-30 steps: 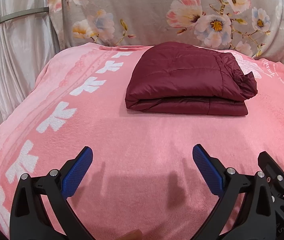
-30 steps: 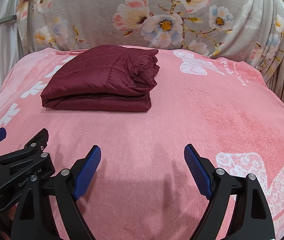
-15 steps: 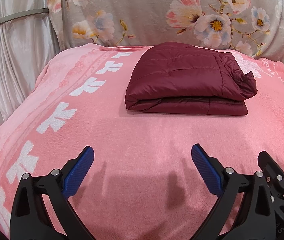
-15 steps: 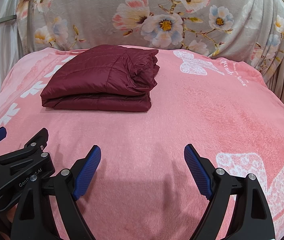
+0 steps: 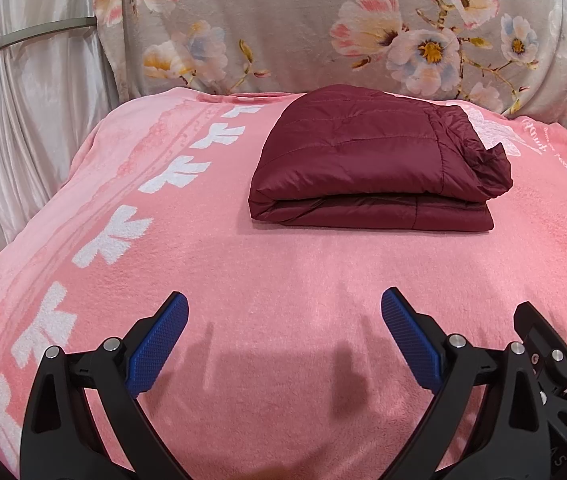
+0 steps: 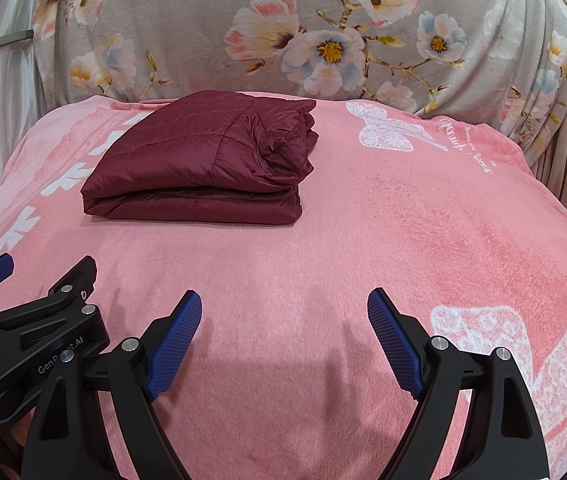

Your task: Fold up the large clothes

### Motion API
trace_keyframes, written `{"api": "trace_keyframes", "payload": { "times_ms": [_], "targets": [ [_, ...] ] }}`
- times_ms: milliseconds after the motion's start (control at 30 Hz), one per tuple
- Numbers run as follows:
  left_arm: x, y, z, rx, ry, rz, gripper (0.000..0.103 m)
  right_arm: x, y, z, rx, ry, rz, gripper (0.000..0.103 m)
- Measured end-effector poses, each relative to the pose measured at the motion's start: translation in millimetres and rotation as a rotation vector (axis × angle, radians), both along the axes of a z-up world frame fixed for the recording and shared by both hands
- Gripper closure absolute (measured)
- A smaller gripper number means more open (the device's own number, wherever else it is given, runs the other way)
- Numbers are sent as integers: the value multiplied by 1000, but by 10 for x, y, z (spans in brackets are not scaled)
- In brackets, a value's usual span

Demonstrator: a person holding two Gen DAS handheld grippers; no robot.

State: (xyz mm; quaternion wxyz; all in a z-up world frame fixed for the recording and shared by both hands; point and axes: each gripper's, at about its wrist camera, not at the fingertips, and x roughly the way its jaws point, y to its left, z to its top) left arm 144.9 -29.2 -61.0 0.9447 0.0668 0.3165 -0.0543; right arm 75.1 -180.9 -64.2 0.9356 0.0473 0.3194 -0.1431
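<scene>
A deep maroon quilted jacket (image 5: 371, 164) sits in the upper middle of the left wrist view, its shiny fabric crossed by stitched lines. Under it spreads a salmon-pink fleece blanket (image 5: 283, 280), marked down the left side of the frame with a row of white bow-like shapes and, at the upper right, with a white butterfly figure and white script. Behind, across the top of the frame, hangs a pale grey cloth (image 5: 283, 28) printed with pink, cream and blue-white flowers with yellow centres. A silvery white satin drape (image 5: 31, 112) fills the upper left. Each claw, left (image 5: 284, 340) and right (image 6: 284, 340), is black with textured blue pads.
</scene>
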Motion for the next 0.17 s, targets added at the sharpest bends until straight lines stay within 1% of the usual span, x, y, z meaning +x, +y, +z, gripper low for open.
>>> {"api": "trace_keyframes", "payload": {
  "times_ms": [167],
  "targets": [
    [12, 8, 2, 3, -5, 0, 9, -1, -7, 3, 0, 0, 1, 20]
  ]
}}
